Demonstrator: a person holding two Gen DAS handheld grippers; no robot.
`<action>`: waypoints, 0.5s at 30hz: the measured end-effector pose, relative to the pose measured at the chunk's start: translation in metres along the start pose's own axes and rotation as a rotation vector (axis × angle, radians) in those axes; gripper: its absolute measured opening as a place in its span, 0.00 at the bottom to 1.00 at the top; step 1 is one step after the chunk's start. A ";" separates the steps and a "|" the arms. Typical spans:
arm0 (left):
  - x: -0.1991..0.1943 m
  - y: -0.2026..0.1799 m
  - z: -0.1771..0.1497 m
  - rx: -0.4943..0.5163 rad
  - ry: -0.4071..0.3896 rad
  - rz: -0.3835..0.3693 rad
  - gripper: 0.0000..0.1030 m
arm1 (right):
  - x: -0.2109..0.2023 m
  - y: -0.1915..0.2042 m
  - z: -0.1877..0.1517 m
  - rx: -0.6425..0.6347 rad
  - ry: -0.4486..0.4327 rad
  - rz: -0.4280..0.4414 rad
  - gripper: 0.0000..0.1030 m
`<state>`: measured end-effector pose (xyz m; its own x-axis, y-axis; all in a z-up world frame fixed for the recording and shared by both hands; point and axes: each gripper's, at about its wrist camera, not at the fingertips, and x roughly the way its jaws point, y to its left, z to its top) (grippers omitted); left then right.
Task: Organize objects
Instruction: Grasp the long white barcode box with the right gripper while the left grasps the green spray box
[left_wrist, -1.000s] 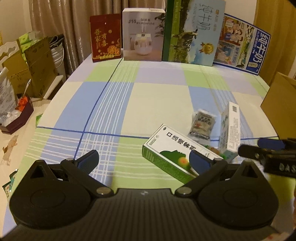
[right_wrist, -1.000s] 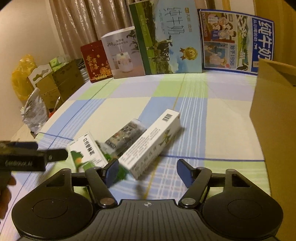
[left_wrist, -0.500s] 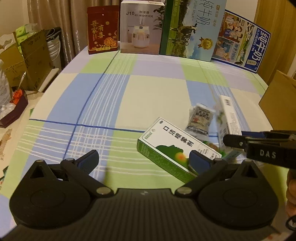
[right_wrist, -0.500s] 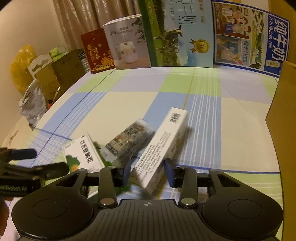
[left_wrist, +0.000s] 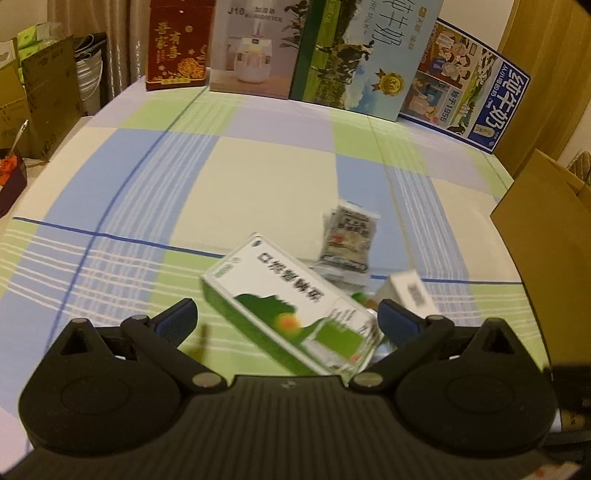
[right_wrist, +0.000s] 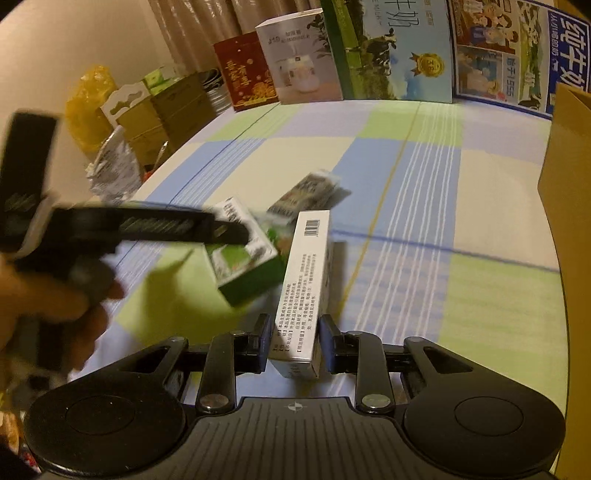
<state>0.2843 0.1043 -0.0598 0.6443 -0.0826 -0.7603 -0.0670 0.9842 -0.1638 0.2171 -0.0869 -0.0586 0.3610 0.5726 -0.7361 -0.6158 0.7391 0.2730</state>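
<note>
A green-and-white box (left_wrist: 291, 306) lies on the checked cloth between the fingers of my left gripper (left_wrist: 288, 317), which is open around it; the box also shows in the right wrist view (right_wrist: 245, 254). My right gripper (right_wrist: 293, 343) is shut on a long white box (right_wrist: 304, 284) and holds its near end. The white box's end also shows in the left wrist view (left_wrist: 413, 291). A dark foil packet (left_wrist: 349, 236) lies just beyond both boxes; it also shows in the right wrist view (right_wrist: 310, 194).
A brown cardboard box (left_wrist: 546, 240) stands at the right table edge. A red box (left_wrist: 177, 44), a humidifier box (left_wrist: 255, 48) and two milk cartons (left_wrist: 365, 55) line the far edge. Cartons and bags (right_wrist: 125, 122) sit off the table's left side.
My right gripper has closed on the white box. My left gripper has moved forward so the green box now lies between its open fingers.
</note>
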 end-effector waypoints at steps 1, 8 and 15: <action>0.003 -0.003 0.001 0.003 0.003 0.001 0.99 | -0.003 -0.001 -0.002 0.006 -0.001 -0.002 0.24; 0.023 -0.014 0.001 0.009 0.011 0.079 0.98 | -0.020 -0.016 -0.012 0.030 -0.038 -0.086 0.22; 0.011 -0.006 -0.006 0.042 0.027 0.072 0.71 | -0.028 -0.024 -0.017 0.014 -0.063 -0.172 0.22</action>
<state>0.2866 0.0964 -0.0709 0.6185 -0.0155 -0.7857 -0.0799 0.9934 -0.0824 0.2094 -0.1269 -0.0551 0.5035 0.4582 -0.7324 -0.5317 0.8326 0.1553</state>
